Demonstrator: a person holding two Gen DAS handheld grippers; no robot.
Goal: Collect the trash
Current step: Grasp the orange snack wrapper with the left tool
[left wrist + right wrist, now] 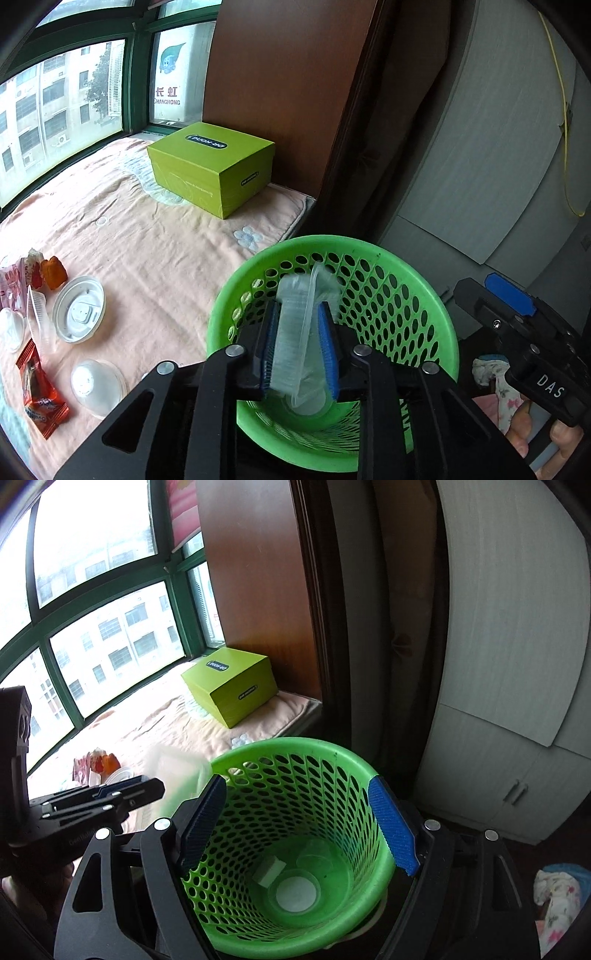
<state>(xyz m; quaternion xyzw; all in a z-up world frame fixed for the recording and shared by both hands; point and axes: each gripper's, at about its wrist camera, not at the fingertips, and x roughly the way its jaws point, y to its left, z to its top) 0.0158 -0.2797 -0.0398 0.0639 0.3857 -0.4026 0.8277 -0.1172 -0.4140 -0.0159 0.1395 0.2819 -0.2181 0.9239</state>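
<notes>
The left gripper (299,347), jaws slightly parted around a clear plastic tray (295,332) standing on edge toward twelve o'clock, hangs directly over the green basket (424,306), while the right gripper (301,825) straddles the rim, spread wide, holding nothing.

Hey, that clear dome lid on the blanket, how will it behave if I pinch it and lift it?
The dome lid looks like thin clear plastic, so it is probably very light and may flex or crackle under a pinch. Its smooth rounded top could slip between pads. Resting rim-down on the soft blanket, it seems unlikely to roll.
</notes>
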